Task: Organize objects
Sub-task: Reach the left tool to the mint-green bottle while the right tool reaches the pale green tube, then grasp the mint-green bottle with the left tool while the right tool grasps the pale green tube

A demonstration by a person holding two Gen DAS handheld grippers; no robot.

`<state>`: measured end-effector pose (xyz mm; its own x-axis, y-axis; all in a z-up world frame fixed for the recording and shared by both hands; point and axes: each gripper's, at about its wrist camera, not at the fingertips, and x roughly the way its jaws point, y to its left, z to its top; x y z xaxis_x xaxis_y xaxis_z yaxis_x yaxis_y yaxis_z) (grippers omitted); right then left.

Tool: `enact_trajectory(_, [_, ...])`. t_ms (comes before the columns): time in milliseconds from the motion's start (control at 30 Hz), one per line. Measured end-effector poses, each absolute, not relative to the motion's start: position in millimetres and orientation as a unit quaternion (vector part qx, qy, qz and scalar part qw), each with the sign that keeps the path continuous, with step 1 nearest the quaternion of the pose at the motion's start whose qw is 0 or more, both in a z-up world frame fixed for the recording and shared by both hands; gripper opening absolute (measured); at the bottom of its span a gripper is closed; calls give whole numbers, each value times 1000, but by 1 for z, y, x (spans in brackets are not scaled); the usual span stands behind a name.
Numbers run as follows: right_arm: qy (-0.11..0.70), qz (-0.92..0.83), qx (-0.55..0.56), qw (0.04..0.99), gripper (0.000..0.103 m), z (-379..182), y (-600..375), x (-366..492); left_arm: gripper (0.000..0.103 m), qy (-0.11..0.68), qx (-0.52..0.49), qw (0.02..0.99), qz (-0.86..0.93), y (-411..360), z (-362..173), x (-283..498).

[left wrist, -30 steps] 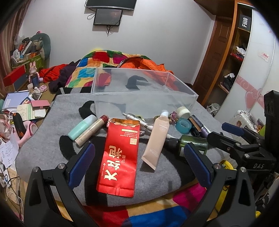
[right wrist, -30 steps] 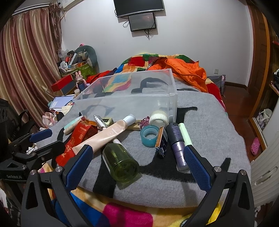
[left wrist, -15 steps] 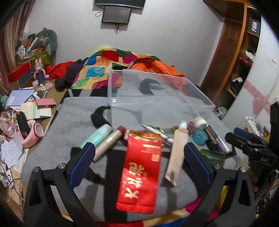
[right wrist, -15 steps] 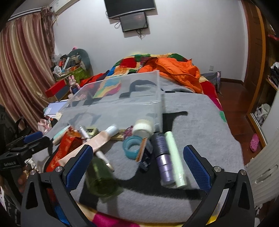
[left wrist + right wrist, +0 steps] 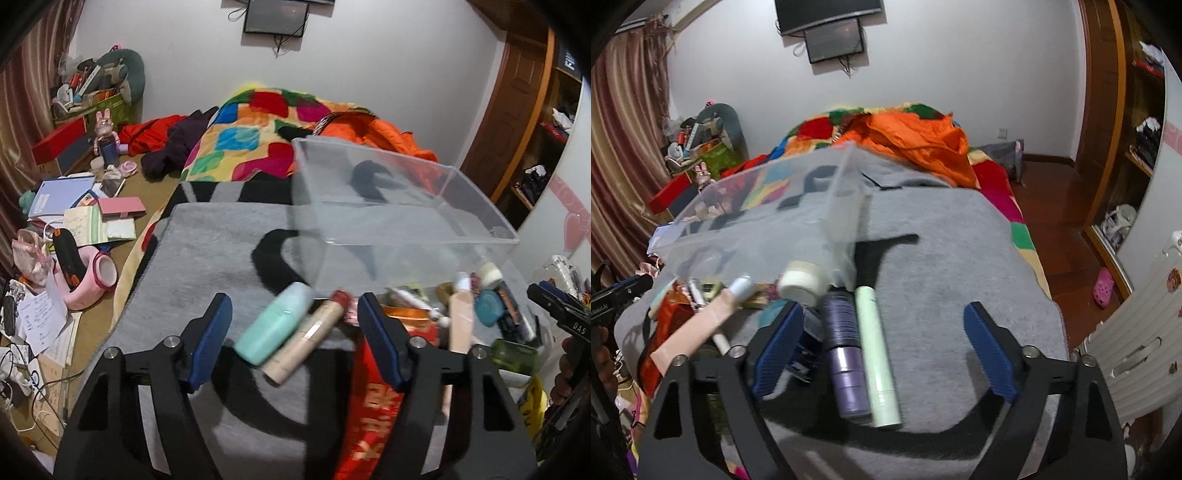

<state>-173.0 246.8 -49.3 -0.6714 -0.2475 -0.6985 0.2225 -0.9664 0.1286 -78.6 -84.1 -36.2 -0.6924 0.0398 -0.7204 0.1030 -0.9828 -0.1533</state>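
A clear plastic bin (image 5: 402, 206) stands on the grey blanket (image 5: 221, 251); it also shows in the right wrist view (image 5: 768, 221). In front of it lie cosmetics. My left gripper (image 5: 295, 339) is open, with a mint bottle (image 5: 275, 326) and a beige tube (image 5: 308, 334) between its fingers; a red packet (image 5: 380, 417) lies behind the right finger. My right gripper (image 5: 882, 354) is open around a purple bottle (image 5: 846, 365) and a pale green tube (image 5: 877, 354). A white jar (image 5: 803, 284) and a peach tube (image 5: 701, 328) lie to their left.
A colourful quilt (image 5: 258, 133) and orange jacket (image 5: 916, 140) lie behind the bin. Cluttered floor with papers and pink slippers (image 5: 85, 273) is to the left. A wardrobe (image 5: 1126, 129) and a white cabinet (image 5: 1137, 339) stand to the right. The other gripper (image 5: 561, 314) shows at the right edge.
Both grippers have moved forward and lower toward the items. The left one shifted left onto the mint bottle and beige tube; the right one shifted right onto the purple bottle and green tube.
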Motion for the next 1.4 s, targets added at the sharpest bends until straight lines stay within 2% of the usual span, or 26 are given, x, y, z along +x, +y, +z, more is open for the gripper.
enact_trajectory(100, [-26, -907, 400, 129, 70, -57, 255, -179, 60, 88, 404, 19, -910, -92, -42, -84])
enact_trajectory(200, [-25, -902, 411, 129, 67, -63, 260, -182, 58, 82, 416, 19, -906, -100, -47, -90])
enact_trajectory(400, [-10, -898, 418, 134, 65, -68, 261, -183, 54, 74, 455, -9, -887, -103, -65, -104])
enact_trajectory(600, [5, -897, 415, 150, 65, -65, 254, -180, 53, 34, 457, -16, -889, -89, -70, -107])
enact_trajectory(667, [10, -897, 415, 153, 65, -65, 253, -181, 45, 37, 459, -15, -888, -91, -71, -108])
enact_trajectory(733, [14, -896, 416, 157, 65, -65, 253, -183, 33, 26, 455, -1, -890, -91, -72, -108])
enact_trajectory(833, [22, -896, 415, 155, 65, -66, 253, -187, 24, 18, 450, 7, -893, -90, -72, -104])
enact_trajectory(900, [31, -896, 418, 144, 58, -69, 253, -192, 24, 13, 446, 13, -895, -89, -71, -99])
enact_trajectory(967, [20, -890, 429, 156, 58, -75, 255, -199, 24, 7, 443, 17, -897, -86, -71, -94])
enact_trajectory(1133, [26, -886, 431, 170, 47, -78, 249, -196, 24, 16, 440, 15, -898, -85, -69, -81])
enact_trajectory(1300, [31, -883, 437, 170, 28, -85, 247, -199, 24, 37, 429, 14, -902, -86, -61, -73])
enact_trajectory(1367, [42, -887, 429, 163, 25, -87, 245, -199, 24, 42, 420, 11, -906, -84, -55, -70])
enact_trajectory(1400, [46, -889, 428, 159, 17, -86, 244, -199, 24, 42, 416, 9, -908, -82, -51, -69])
